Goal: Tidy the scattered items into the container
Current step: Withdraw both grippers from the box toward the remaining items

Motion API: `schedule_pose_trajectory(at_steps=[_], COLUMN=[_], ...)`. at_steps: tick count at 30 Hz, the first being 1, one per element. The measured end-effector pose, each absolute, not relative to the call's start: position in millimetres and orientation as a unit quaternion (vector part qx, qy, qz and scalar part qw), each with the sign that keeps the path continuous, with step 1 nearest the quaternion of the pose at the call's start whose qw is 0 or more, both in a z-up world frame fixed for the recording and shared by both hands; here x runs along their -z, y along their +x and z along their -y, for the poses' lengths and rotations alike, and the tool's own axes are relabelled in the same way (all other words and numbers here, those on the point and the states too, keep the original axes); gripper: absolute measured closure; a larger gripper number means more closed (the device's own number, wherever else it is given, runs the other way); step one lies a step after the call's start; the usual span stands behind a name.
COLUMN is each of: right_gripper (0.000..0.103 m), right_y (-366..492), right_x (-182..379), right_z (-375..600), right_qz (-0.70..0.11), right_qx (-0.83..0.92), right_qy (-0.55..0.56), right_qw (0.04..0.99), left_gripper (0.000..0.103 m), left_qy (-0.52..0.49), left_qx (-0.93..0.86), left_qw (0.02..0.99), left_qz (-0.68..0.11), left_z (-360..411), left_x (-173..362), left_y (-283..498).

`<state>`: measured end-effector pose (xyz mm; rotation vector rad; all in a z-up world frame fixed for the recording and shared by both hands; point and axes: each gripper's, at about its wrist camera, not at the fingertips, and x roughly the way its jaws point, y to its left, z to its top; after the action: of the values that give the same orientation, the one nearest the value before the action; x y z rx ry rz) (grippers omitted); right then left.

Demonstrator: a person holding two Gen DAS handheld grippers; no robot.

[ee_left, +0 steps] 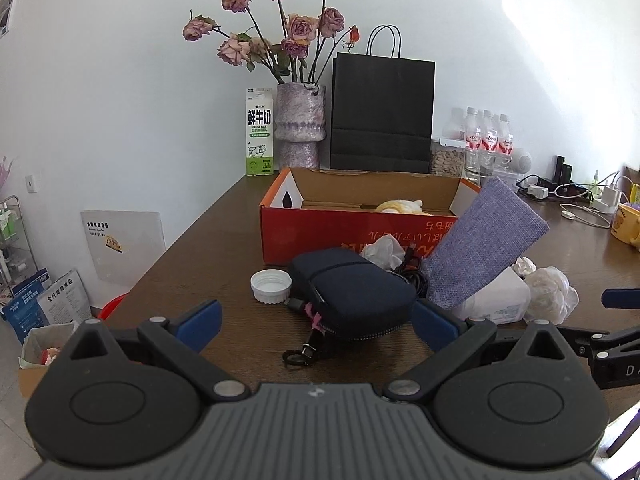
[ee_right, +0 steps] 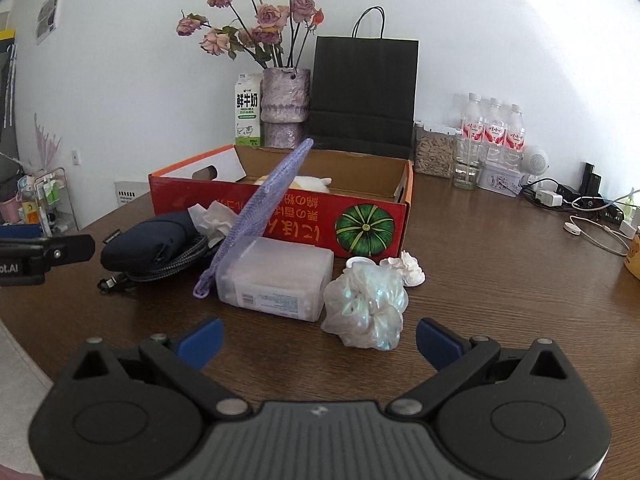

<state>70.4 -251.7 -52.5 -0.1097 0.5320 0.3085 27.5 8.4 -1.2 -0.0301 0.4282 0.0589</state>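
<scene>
An open red cardboard box (ee_left: 320, 236) (ee_right: 288, 220) stands mid-table with a yellow-white soft toy (ee_left: 400, 206) inside. In front of it lie a dark navy pouch (ee_left: 352, 292) (ee_right: 148, 242), a white bottle cap (ee_left: 271, 286), a purple fabric sleeve (ee_left: 484, 244) (ee_right: 260, 208) leaning on a translucent plastic box (ee_right: 276, 284) (ee_left: 496, 300), crumpled tissues (ee_left: 382, 250) (ee_right: 408, 268) and an iridescent white plastic wad (ee_right: 366, 308) (ee_left: 550, 294). My left gripper (ee_left: 316, 320) is open, its blue pads either side of the pouch. My right gripper (ee_right: 320, 340) is open, just short of the plastic wad.
A milk carton (ee_left: 259, 132), a vase of dried roses (ee_left: 300, 124), a black paper bag (ee_left: 382, 114), water bottles (ee_left: 484, 136) and a jar stand along the wall. Chargers and cables (ee_right: 580, 208) lie at the right. The table's left edge drops to floor clutter (ee_left: 48, 312).
</scene>
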Motion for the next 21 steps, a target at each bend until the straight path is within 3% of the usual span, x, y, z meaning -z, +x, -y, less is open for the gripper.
schedule_pose_trajectory(at_steps=[21], right_gripper=[0.0], right_y=[106], right_x=[67], right_z=[265], right_qz=[-0.287], right_qx=[-0.114], right_qy=[-0.041], right_qw=[0.95], left_gripper=[0.0], left_qy=[-0.005], left_qx=[-0.021], left_qw=[0.974], left_qz=[-0.225], left_z=[3], left_x=[-13], left_y=[65])
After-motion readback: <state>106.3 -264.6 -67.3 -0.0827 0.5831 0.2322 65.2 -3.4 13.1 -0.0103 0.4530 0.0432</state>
